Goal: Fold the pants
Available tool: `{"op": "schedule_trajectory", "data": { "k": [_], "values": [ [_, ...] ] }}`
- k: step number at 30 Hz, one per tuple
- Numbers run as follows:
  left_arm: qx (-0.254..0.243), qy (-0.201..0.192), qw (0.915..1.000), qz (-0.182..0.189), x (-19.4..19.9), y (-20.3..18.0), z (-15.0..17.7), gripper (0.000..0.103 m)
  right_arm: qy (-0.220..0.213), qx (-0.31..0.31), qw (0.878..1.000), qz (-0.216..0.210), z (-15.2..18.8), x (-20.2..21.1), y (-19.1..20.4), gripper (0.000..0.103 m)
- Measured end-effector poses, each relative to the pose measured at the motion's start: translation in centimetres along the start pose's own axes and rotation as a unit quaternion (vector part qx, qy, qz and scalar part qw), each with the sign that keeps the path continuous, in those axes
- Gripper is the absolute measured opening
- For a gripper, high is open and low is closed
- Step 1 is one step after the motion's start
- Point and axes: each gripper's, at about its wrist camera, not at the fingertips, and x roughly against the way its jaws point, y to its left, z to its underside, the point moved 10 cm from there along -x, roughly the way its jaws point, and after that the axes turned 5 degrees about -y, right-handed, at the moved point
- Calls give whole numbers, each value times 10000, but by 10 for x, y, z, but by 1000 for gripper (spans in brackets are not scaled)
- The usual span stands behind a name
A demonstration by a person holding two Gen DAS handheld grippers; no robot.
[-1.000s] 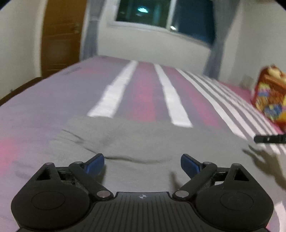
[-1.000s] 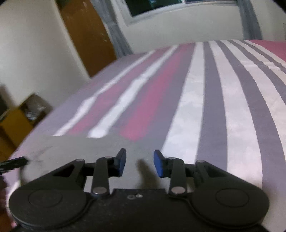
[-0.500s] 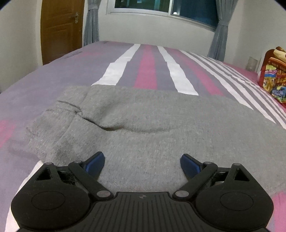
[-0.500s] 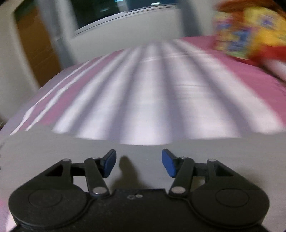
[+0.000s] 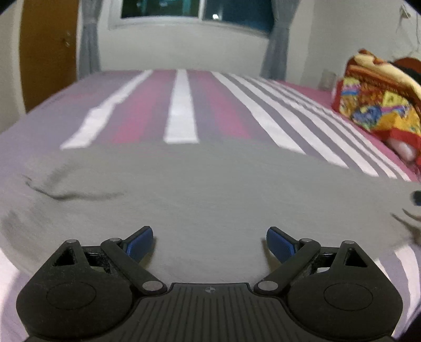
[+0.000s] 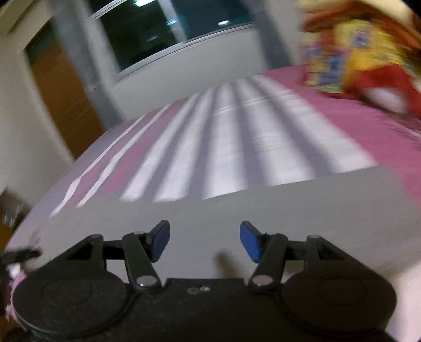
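both left gripper [image 5: 209, 240] and right gripper [image 6: 204, 240] jaws gape wide, empty, over grey pants [image 5: 210, 189].

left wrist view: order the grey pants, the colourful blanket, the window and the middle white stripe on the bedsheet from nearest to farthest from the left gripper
1. grey pants, spread right under the open left gripper.
2. middle white stripe, straight ahead on the bedsheet beyond the pants.
3. colourful blanket, piled at the far right of the bed.
4. window, in the back wall, top centre.
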Motion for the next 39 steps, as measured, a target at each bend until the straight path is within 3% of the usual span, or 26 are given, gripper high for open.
{"op": "schedule_trajectory", "data": {
  "k": [2,4,6,9,11,13,15,17,19,21,24,26,27,28,30,34,39],
  "values": [
    [-245,233,9994,-53,-2,-8,18,93,381,263,9985,277,24,-18,18,72],
    [-298,216,9993,-100,6,-12,26,93,903,855,9887,837,54,-28,16,70],
    [-202,192,9995,-130,15,-12,23,93,753,883,9882,997,60,-15,7,71],
    [-17,-151,9999,-58,22,-21,10,93,608,886,9878,1128,46,7,3,70],
    [63,-204,9998,7,16,-39,5,93,347,545,9937,920,38,13,6,71],
    [-15,-14,9999,110,3,-60,10,93,257,392,9967,659,31,9,14,74],
    [-380,138,9992,-47,-9,-72,17,96,356,383,9977,441,31,0,20,80],
    [-328,218,9992,-77,-12,-65,17,100,681,410,9949,616,39,-10,3,75],
    [-219,263,9990,-279,-7,-42,14,100,833,89,9939,711,39,-7,-34,56],
    [-215,249,9979,-557,-1,-13,12,100,749,-189,9932,876,31,9,-78,54],
    [-182,304,9943,-1002,7,34,13,100,369,-689,9847,1559,16,44,-160,54],
    [37,339,9921,-1203,14,60,13,100,256,-1215,9780,1675,17,67,-201,46],
    [180,349,9912,-1262,18,72,13,100,201,-1431,9762,1614,19,75,-210,37],
    [284,344,9906,-1290,19,79,15,100,0,-1690,9717,1648,16,88,-219,40],
    [564,319,9902,-1238,21,93,21,100,-502,-2118,9565,1940,12,120,-234,60],
    [903,196,9892,-1136,16,99,32,101,-822,-3284,9358,978,31,137,-228,60],
    [923,82,9880,-1236,14,94,39,103,-555,-4030,9099,819,47,123,-236,58]
  ]
}}
